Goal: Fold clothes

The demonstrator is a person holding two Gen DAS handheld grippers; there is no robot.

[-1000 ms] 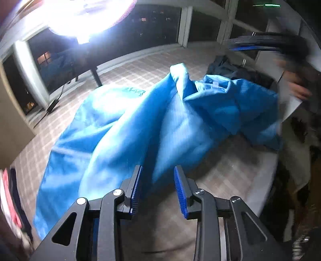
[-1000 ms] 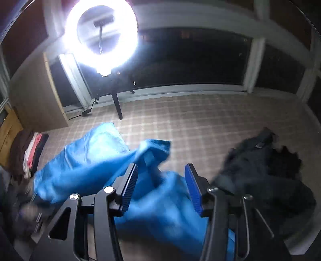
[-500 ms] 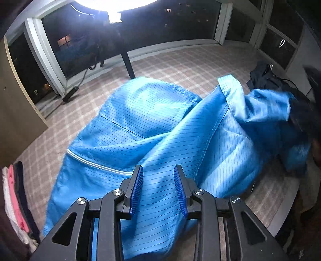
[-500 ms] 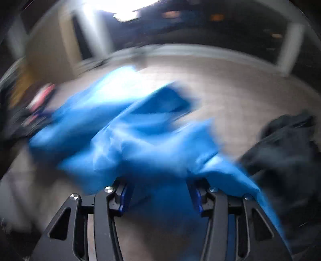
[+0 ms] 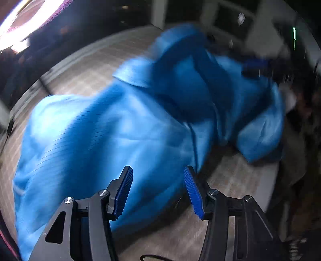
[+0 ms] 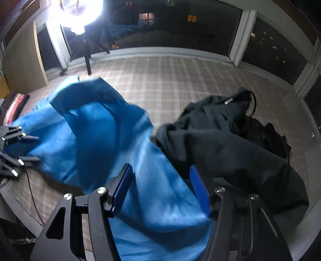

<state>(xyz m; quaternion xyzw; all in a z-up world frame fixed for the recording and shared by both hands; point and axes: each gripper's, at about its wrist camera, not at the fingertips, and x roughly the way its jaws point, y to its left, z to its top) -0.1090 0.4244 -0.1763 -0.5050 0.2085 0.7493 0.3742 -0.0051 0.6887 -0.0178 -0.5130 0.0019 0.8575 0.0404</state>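
A bright blue striped garment lies crumpled across the checked tablecloth; the left wrist view is blurred by motion. My left gripper is open just above the garment's near edge, with nothing pinched. In the right wrist view the same blue garment runs from the left down under my right gripper. That gripper stands open, with blue cloth lying loose between and below its fingers. The left gripper shows at the left edge, open beside the cloth.
A heap of black clothes lies right of the blue garment, touching it. Folded clothes are stacked at the far left. A ring light on a stand glares at the back. The table's front edge is close.
My left gripper's jaws have spread wider and its view has swung, blurring. The blue garment has bunched up toward the right. The right wrist view has steadied with cloth under its open fingers.
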